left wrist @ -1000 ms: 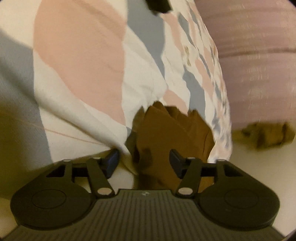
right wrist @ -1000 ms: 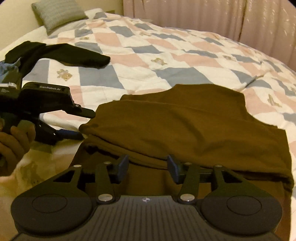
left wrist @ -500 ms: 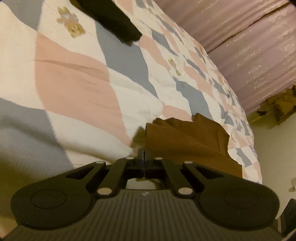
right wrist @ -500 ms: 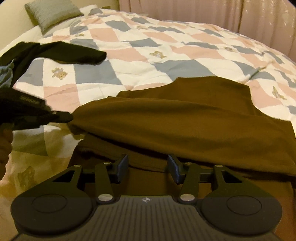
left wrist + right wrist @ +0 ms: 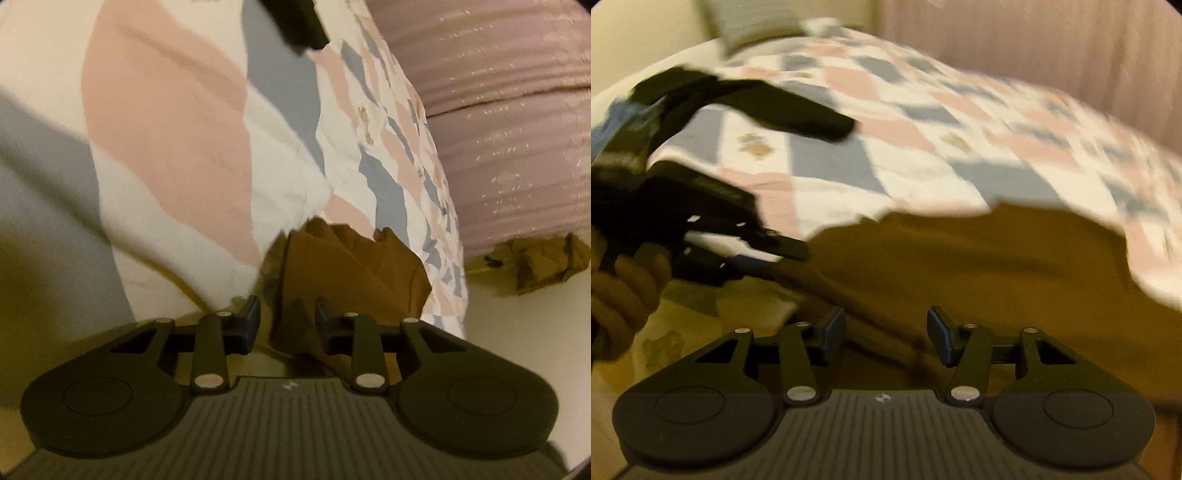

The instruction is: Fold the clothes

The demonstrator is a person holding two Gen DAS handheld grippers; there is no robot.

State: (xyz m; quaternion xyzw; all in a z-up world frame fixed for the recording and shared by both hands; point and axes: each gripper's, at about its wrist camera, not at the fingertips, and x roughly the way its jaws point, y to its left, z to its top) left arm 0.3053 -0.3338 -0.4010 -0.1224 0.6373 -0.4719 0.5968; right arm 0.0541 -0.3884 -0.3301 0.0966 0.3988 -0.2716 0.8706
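Note:
A brown garment [image 5: 979, 273] lies folded on the patchwork quilt [image 5: 886, 155], blurred in the right wrist view. My right gripper [image 5: 886, 332] hovers open just above its near edge, nothing between the fingers. A hand [image 5: 624, 291] holds the left gripper [image 5: 713, 221] at the garment's left corner. In the left wrist view the left gripper [image 5: 287, 318] is open, and the brown garment's bunched corner [image 5: 332, 266] sits between its fingers, nearer the right one. No finger presses on the cloth.
A black garment [image 5: 768, 107] lies across the quilt further back, also at the top of the left wrist view as a black garment [image 5: 295, 22]. Pink curtains [image 5: 498, 129] hang beyond the bed. A brown crumpled heap [image 5: 543, 266] lies on the floor. A grey pillow [image 5: 750, 26] sits at the bed's head.
The left gripper, shut at the brown corner half a second ago, has come open and its view has swung. The right gripper stays open and has moved; its view is now blurred.

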